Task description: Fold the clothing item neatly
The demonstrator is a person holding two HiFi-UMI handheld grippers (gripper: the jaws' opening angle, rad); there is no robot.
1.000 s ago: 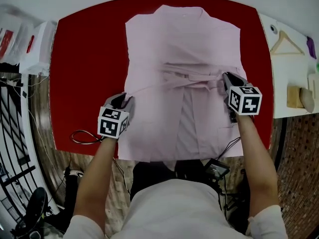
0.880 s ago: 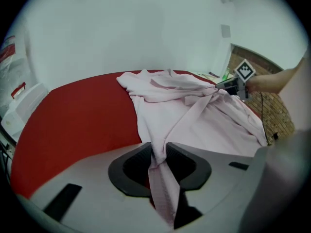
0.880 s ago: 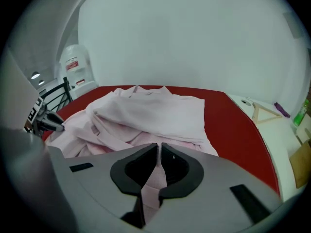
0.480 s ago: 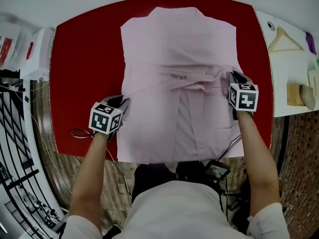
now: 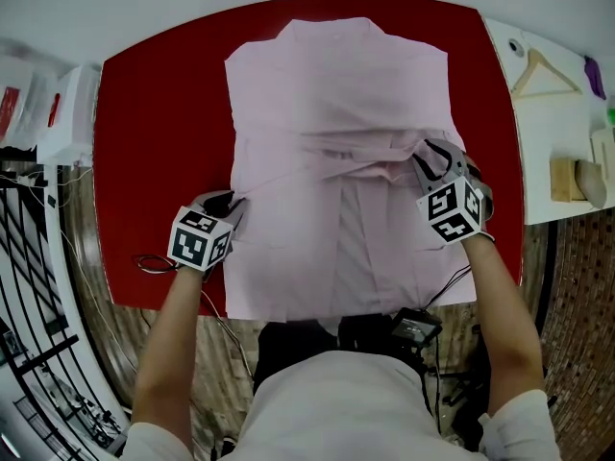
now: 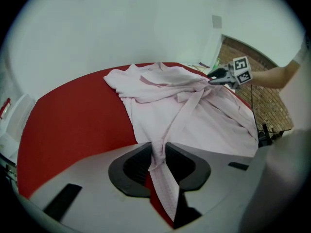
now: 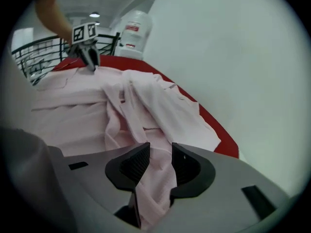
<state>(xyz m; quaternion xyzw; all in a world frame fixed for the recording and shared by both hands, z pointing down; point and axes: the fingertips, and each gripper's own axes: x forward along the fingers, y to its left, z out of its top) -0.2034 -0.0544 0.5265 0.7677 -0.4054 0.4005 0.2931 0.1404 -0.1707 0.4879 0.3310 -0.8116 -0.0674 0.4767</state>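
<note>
A pale pink garment (image 5: 336,113) lies spread on the red table (image 5: 154,113), collar at the far side, with a bunched fold across its middle. My left gripper (image 5: 229,205) sits at the garment's left edge. In the left gripper view the left gripper (image 6: 156,150) is shut on a narrow pink strip of that garment (image 6: 165,89). My right gripper (image 5: 430,158) is at the right end of the bunched fold. Its jaws have just been opening; in the right gripper view the right gripper (image 7: 160,155) stands open with loose cloth of the garment (image 7: 146,96) lying between the pads.
A white side table at the right carries a wooden hanger (image 5: 543,75) and a wooden block (image 5: 567,181). White bags (image 5: 67,104) sit left of the table. Cables (image 5: 154,262) lie at the front left edge, a black device (image 5: 413,327) below the front edge.
The right gripper has rolled, its marker cube now tilted, and its jaws have parted around the cloth. The left gripper keeps its grip and has hardly moved.
</note>
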